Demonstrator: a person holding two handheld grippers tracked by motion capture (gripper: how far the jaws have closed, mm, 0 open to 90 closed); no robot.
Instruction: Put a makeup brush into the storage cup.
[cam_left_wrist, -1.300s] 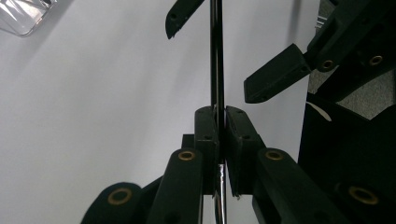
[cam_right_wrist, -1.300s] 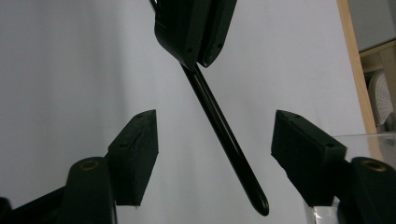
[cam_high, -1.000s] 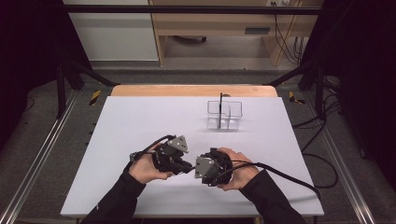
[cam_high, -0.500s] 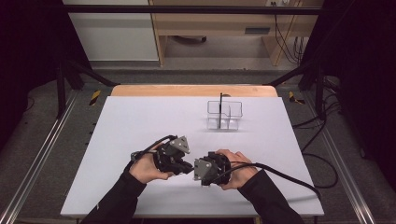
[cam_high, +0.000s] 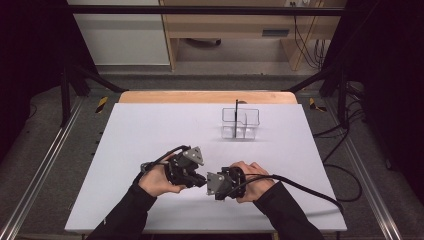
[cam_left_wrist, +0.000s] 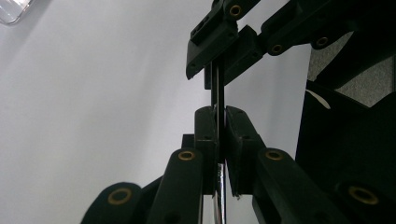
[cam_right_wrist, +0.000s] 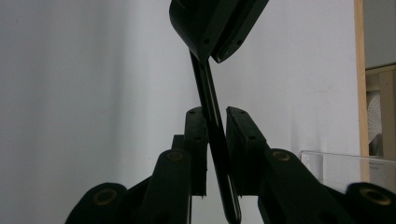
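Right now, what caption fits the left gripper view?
Left gripper and right gripper both pinch one thin black rod above the white table.

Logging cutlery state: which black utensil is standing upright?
The far utensil, standing in the clear organizer; the held utensil lies between the left gripper and right gripper.

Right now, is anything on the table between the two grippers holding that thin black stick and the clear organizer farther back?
Nothing visible. The left gripper and right gripper meet near the front of the white table, both on the thin black stick. The surface between them and the clear organizer is bare. One black stick already stands in it.
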